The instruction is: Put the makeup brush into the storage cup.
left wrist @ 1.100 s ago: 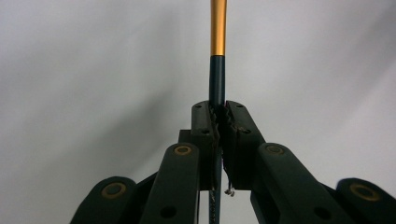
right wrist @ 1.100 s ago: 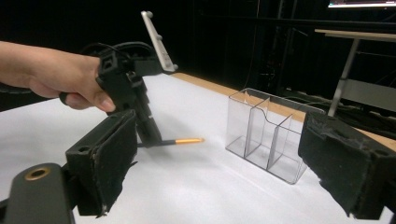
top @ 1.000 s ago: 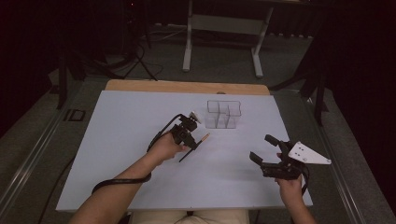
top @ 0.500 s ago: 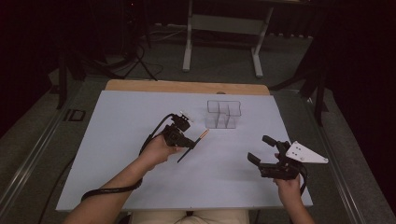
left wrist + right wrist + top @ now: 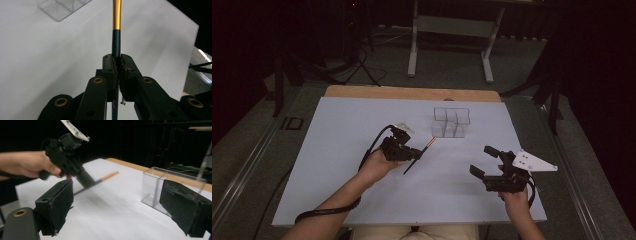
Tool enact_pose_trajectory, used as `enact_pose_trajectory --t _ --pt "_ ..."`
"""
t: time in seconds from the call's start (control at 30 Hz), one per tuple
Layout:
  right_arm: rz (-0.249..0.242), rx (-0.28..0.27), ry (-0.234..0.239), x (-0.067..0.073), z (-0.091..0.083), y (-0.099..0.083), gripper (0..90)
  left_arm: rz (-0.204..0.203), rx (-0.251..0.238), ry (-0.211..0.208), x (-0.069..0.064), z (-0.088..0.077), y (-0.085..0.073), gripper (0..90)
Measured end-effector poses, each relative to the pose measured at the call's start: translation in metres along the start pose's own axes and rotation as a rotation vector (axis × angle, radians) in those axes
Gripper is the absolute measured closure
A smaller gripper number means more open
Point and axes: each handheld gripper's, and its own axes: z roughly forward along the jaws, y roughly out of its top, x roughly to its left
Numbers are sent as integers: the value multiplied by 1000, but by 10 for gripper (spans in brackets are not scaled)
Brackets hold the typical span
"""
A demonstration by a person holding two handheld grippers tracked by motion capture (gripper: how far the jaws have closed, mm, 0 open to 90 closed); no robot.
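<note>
No text, label, brand, number or sign can be read anywhere.

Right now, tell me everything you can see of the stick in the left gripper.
The stick is thin and straight, dark along the shaft with an orange-gold end section. The left gripper is shut on the dark part, toothed jaws on both sides. Its gold end points toward the clear organizer, not touching it.

Metal stand (image 5: pixel 451 30) & cables (image 5: pixel 362 60) on floor behind table.
</note>
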Motion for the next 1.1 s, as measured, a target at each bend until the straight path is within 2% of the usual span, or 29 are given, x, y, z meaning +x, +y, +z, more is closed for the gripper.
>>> enact_pose_trajectory --t 0.07,0.13,0.17,0.23,0.33,0.4,0.5,0.53,0.6,0.8,0.83,0.9,1.03,1.1 --pt "26 -4 5 1 2 3 119 5 -37 -20 -2 -1 -2 846" --pt "49 5 25 3 4 8 119 19 -94 -46 -4 -3 -5 846" --pt "55 5 30 3 6 10 119 31 -113 -37 -6 -4 -5 846" --pt "80 15 55 4 11 14 121 43 -167 -51 -9 -6 -6 847" --pt "125 30 106 4 21 21 121 43 -204 -58 -13 -9 -6 847" --pt "143 37 128 4 28 26 120 51 -211 -58 -15 -9 -5 847" --pt "213 17 214 -2 37 32 121 56 -232 -65 -18 -11 -7 847" --pt "202 38 231 -3 40 33 123 57 -247 -67 -19 -12 -8 846" --pt "200 62 242 -4 47 36 146 62 -259 -77 -20 -13 -9 846" --pt "293 139 292 -8 75 29 310 71 -292 -88 -25 -14 -12 846" --pt "304 146 295 -8 79 28 314 78 -296 -87 -26 -15 -12 846" --pt "325 142 315 -8 86 26 349 87 -297 -94 -28 -15 -12 846" --pt "341 146 322 -9 95 26 395 103 -305 -90 -31 -15 -13 846" --pt "358 139 330 -10 98 26 426 116 -308 -103 -32 -15 -13 846"
